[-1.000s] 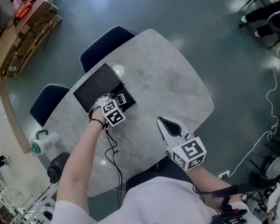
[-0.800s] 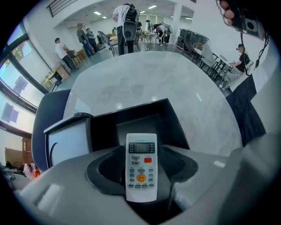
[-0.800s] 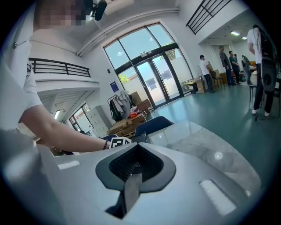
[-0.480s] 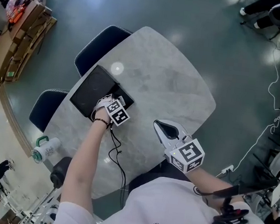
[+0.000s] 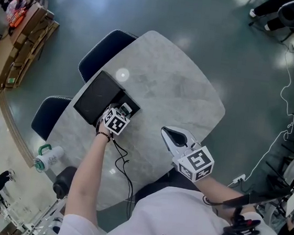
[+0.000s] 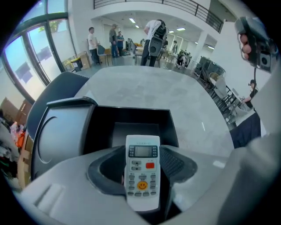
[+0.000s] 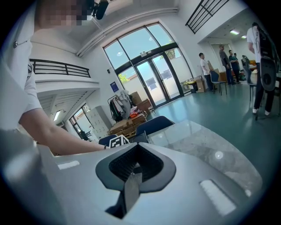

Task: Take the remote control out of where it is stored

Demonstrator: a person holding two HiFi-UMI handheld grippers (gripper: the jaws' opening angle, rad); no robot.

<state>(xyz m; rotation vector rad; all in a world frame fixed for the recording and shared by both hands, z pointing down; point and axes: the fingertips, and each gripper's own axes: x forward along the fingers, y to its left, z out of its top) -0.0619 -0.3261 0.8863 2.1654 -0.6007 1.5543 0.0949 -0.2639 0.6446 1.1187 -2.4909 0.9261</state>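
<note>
Here, white remote control (image 6: 142,173), orange smiley button (image 6: 142,186)

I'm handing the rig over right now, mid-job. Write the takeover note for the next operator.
Left gripper: jaws shut on the remote control, over the open black box at the table left side.
Right gripper: jaws shut, empty, above the table near side.
Done: lid open, remote control gripped.
To do: lift it clear of the black box; whether it has left the compartment cannot be told.
</note>
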